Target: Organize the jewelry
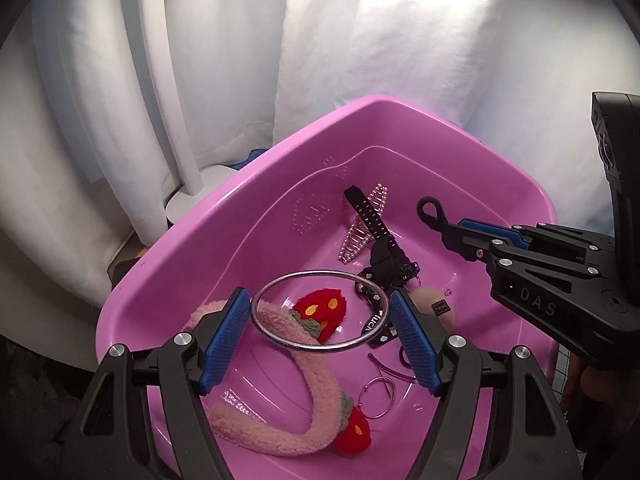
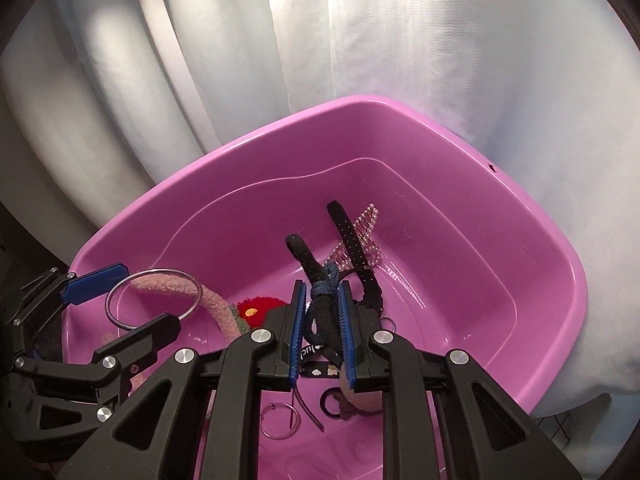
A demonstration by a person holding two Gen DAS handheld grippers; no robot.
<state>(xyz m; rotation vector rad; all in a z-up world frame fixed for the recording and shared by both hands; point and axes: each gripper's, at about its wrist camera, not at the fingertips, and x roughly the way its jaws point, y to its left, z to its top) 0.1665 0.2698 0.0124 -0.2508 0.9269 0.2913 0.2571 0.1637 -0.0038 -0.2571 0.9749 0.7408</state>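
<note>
My left fingers (image 1: 320, 336) spread wide, pads pressing bangle (image 1: 320, 312) at both sides, held above tub (image 1: 400, 112). My right fingers (image 2: 323, 332) narrow, black hair tie (image 2: 320, 296) between pads; contact looks loose, grip cannot be confirmed. Both loads over tub, where plush headband (image 1: 312, 400), pearl clip (image 1: 366, 224), black strap (image 1: 372, 216), thin hoop (image 1: 378, 396) lie. Step: depositing. Next: lower, part fingers fully, clear of strap pile.

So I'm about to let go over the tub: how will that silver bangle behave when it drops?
The silver bangle looks like a rigid metal hoop, so it probably keeps its shape. Being round and smooth, it may slide or roll on the glossy pink tub, unless the fuzzy headband below cushions it.
</note>
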